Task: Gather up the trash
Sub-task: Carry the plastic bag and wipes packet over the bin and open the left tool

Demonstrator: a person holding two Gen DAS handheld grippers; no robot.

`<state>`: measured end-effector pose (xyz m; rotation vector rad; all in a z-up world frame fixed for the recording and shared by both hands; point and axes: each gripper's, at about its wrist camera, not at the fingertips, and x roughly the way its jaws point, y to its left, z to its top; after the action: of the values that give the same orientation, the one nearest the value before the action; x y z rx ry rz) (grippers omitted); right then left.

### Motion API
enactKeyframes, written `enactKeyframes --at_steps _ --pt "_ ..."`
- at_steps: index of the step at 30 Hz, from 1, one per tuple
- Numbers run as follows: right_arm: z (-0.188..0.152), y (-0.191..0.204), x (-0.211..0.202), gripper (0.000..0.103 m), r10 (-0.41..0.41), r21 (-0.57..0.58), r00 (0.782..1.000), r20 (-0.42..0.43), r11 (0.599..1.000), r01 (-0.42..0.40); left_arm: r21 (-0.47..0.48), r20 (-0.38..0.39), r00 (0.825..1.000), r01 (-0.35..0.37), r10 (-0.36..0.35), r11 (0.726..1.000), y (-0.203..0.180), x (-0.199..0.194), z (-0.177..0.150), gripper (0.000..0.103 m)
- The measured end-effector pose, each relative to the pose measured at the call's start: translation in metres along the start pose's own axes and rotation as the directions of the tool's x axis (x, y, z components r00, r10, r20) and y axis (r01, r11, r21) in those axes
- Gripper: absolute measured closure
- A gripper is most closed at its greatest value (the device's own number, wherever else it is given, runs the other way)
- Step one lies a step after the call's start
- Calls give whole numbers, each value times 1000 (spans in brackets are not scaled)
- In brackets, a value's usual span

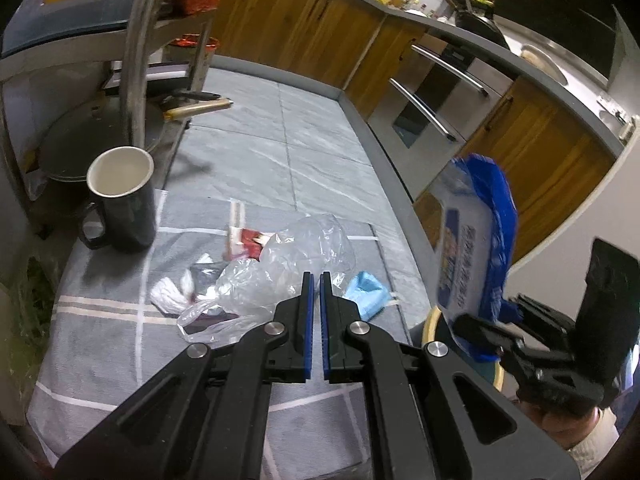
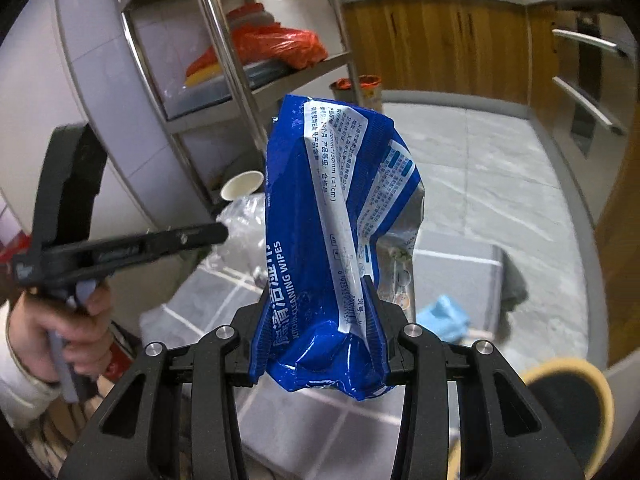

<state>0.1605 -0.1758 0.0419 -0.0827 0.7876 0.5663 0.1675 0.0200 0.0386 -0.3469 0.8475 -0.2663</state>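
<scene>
The jaws of the right gripper (image 2: pixel 318 320) are clamped on the lower part of a blue wipes pack (image 2: pixel 340 232), which stands upright between them with its long axis running straight up and away from the fingers; it hangs in the air, clear of the grey checked cloth (image 1: pixel 120 312). The left gripper (image 1: pixel 316 284) has its jaws pressed together on nothing and hovers just above the clear plastic bag (image 1: pixel 288 256). The remaining litter lies directly ahead of and below those closed jaws: the bag, a red and white wrapper (image 1: pixel 244 240), white crumpled paper (image 1: pixel 172 292) and a blue scrap (image 1: pixel 366 290) just right of the tips. A round bin rim (image 2: pixel 568 376) shows low on the right gripper's right side, so the pack's drop probably lies down and to that side, while the left hand is nearer the litter
</scene>
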Motion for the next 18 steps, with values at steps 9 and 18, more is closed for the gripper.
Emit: enactKeyframes --at_steps 9,18 --pt "-72 -28 -39 61 -186 40 980 -68 981 189 110 -47 998 47 -42 993 -55 14 -17 101" --pt "-117 -61 -72 60 -292 110 954 -65 948 298 235 -114 990 109 -84 966 -120 37 -45 101"
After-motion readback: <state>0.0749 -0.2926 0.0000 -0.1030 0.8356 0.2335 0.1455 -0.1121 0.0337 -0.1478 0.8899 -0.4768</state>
